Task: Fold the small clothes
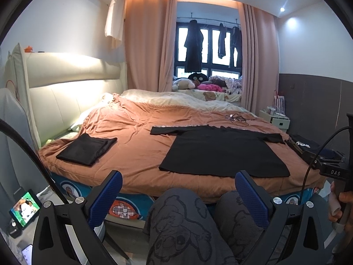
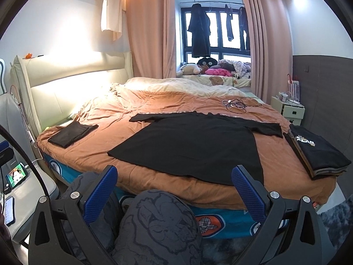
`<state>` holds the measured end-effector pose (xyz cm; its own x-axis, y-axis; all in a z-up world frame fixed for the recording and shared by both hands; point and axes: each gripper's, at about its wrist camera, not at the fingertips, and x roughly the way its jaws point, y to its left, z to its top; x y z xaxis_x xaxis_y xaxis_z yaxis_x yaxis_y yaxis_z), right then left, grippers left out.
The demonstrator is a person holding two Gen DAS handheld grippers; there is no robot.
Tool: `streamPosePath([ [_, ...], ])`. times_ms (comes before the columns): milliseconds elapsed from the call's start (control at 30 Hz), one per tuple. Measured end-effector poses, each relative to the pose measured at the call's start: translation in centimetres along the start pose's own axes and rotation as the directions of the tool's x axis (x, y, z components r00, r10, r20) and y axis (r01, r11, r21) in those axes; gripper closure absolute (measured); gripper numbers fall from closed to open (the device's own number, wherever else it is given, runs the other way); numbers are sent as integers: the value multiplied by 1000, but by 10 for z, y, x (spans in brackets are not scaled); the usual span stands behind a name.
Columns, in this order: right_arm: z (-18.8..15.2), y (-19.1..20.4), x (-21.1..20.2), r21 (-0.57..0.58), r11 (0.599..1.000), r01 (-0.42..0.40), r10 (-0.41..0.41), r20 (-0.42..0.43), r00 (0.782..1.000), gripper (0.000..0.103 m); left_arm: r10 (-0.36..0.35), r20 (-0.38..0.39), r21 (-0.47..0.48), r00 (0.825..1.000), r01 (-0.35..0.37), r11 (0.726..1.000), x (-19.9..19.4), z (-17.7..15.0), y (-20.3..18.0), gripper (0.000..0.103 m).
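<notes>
A black T-shirt (image 1: pixel 222 152) lies spread flat on the orange bedspread, sleeves out, hem toward me; it also shows in the right wrist view (image 2: pixel 194 145). A folded black garment (image 1: pixel 87 149) lies at the bed's left, also seen in the right wrist view (image 2: pixel 71 133). A stack of folded dark clothes (image 2: pixel 317 152) sits at the bed's right edge, partly visible in the left wrist view (image 1: pixel 308 146). My left gripper (image 1: pixel 178 194) is open and empty, held back over my knees, short of the bed. My right gripper (image 2: pixel 174 187) is open and empty, just short of the shirt's hem.
The bed (image 1: pixel 136 161) fills the middle, headboard (image 1: pixel 70 81) at left. Cables (image 2: pixel 236 105) lie on the bedspread beyond the shirt. My knees (image 2: pixel 158 225) are in front of the bed. A chair with a lit phone (image 1: pixel 24 211) stands at left. A nightstand (image 2: pixel 289 108) is at right.
</notes>
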<state>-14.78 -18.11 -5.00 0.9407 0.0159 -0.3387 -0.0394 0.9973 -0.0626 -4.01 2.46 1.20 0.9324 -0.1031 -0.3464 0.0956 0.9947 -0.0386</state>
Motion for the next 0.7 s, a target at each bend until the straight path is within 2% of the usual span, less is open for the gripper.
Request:
streamPosePath([
  [433,4,-5,9,-4,1000,-10,10,7,1000,0,-7,-15,-8,1000,7,1000,10,4,3,0],
  [700,29,-15,55,-13,999,-36,36,12,999,0,25,-11,-22,1000,-25,999,45,25,12,0],
])
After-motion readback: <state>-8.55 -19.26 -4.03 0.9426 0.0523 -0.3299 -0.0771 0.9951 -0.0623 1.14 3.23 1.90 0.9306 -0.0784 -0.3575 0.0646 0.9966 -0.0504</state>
